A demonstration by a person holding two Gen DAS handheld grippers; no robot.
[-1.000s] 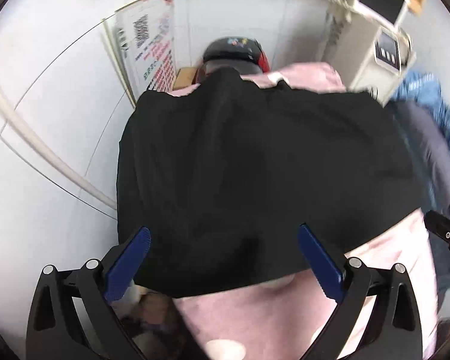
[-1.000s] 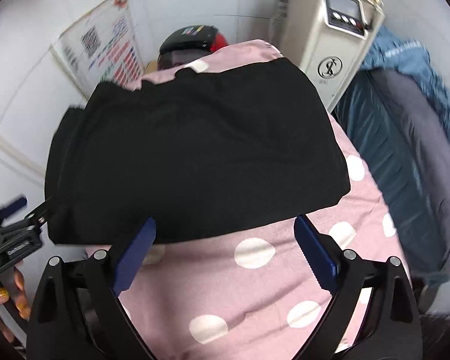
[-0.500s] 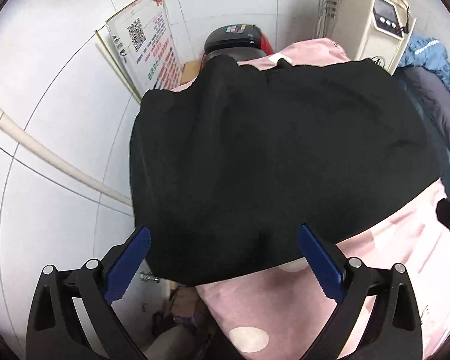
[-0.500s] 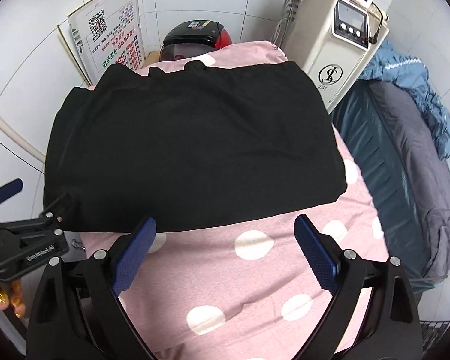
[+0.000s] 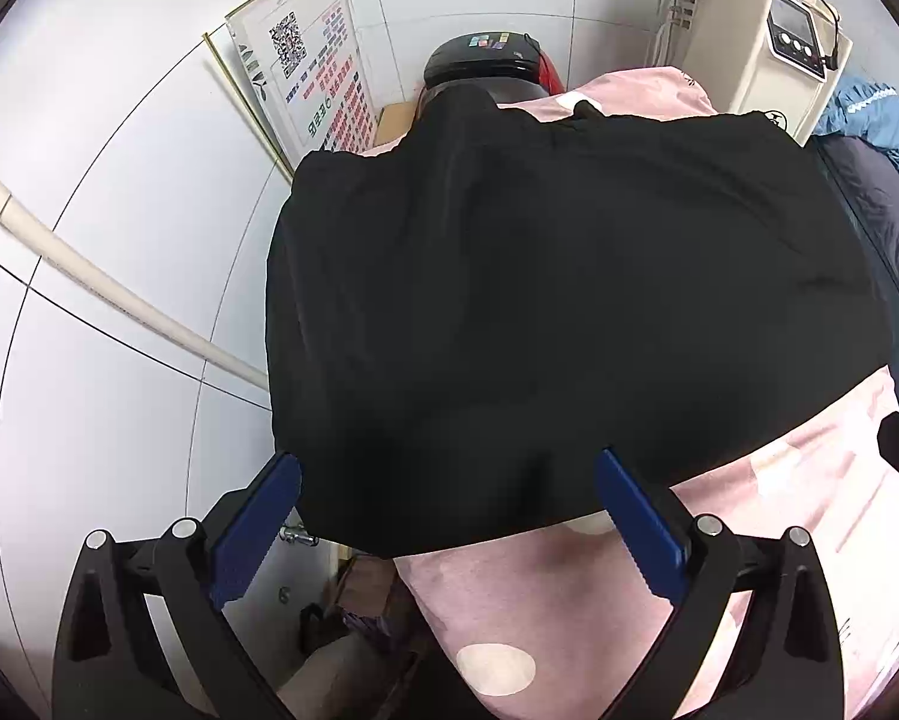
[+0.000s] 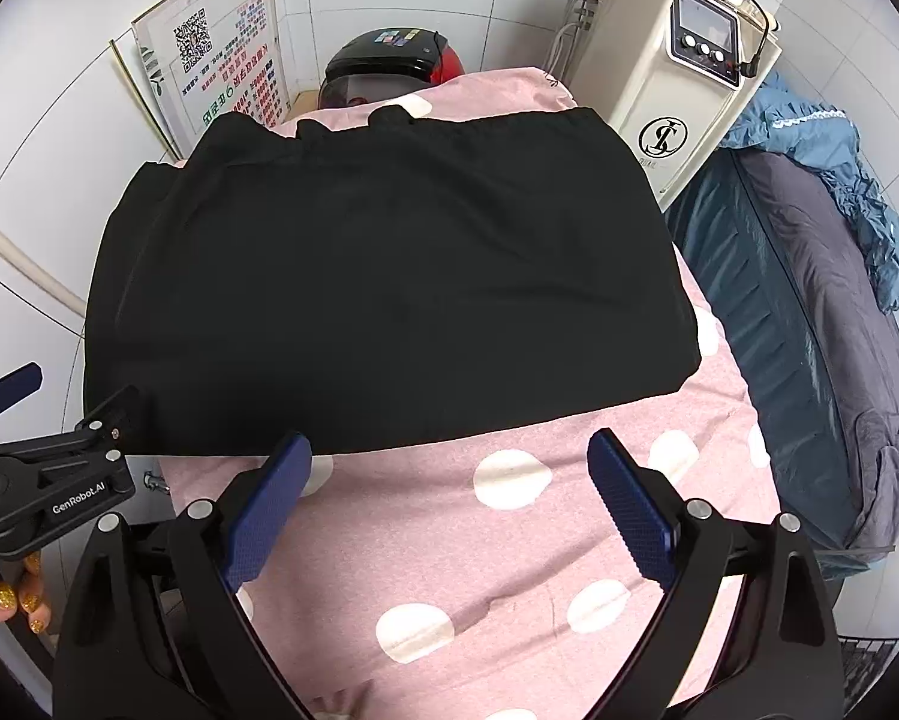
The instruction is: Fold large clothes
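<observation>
A black garment (image 5: 569,312) lies folded in a broad rectangle on a pink polka-dot sheet (image 5: 569,600). It also shows in the right wrist view (image 6: 389,288) on the sheet (image 6: 509,540). My left gripper (image 5: 446,516) is open and empty, held above the garment's near left corner. My right gripper (image 6: 449,498) is open and empty, held above the sheet just short of the garment's near edge. The left gripper also shows at the left edge of the right wrist view (image 6: 47,468).
A white tiled wall (image 5: 119,240) with a pipe and a poster (image 6: 221,60) runs along the left. A cream machine (image 6: 677,90) and a black-and-red appliance (image 6: 389,60) stand at the back. A dark blue bed with bedding (image 6: 809,330) lies right.
Both grippers have pulled back and risen from the garment, so more of it and the room shows. The garment lies still. Both grippers stay open.
</observation>
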